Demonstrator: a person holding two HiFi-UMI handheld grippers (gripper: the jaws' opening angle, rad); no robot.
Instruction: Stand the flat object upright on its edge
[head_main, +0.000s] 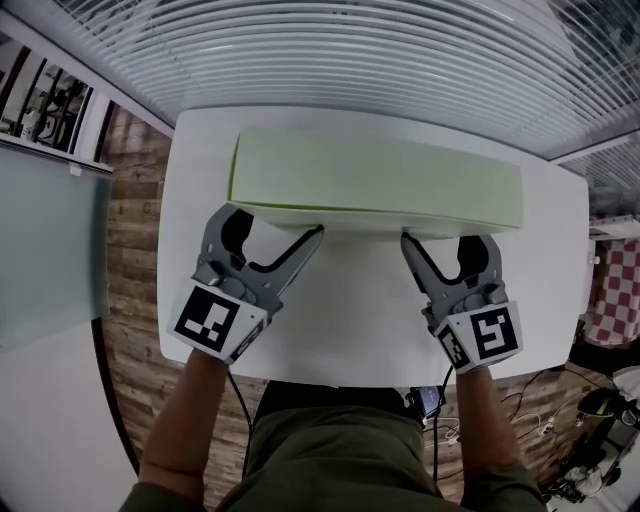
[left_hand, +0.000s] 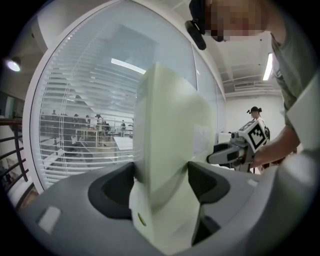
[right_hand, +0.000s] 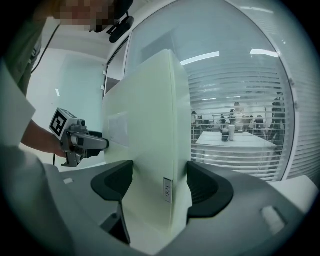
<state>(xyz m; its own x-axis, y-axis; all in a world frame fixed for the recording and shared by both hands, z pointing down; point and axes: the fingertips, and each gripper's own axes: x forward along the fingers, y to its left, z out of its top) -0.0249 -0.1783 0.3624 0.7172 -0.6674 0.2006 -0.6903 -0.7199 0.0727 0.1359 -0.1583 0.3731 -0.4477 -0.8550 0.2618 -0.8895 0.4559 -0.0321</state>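
Both clamped: green slab (head_main: 375, 185) between fingers of left gripper (head_main: 272, 224), right gripper (head_main: 447, 240).

- The flat object (head_main: 375, 185) lies across the far half of the table (head_main: 350, 330), long side left to right; it is probably tilted.
- The left gripper (head_main: 275, 225) is at its near-left edge, the edge between the jaws.
- The right gripper (head_main: 448, 240) is at its near-right edge, placed likewise.
- Blinds (head_main: 380, 50) lie behind the table.

Pale green slab (head_main: 375, 185), wide and thin, broad face up over white table (head_main: 350, 330), near long edge clamped.
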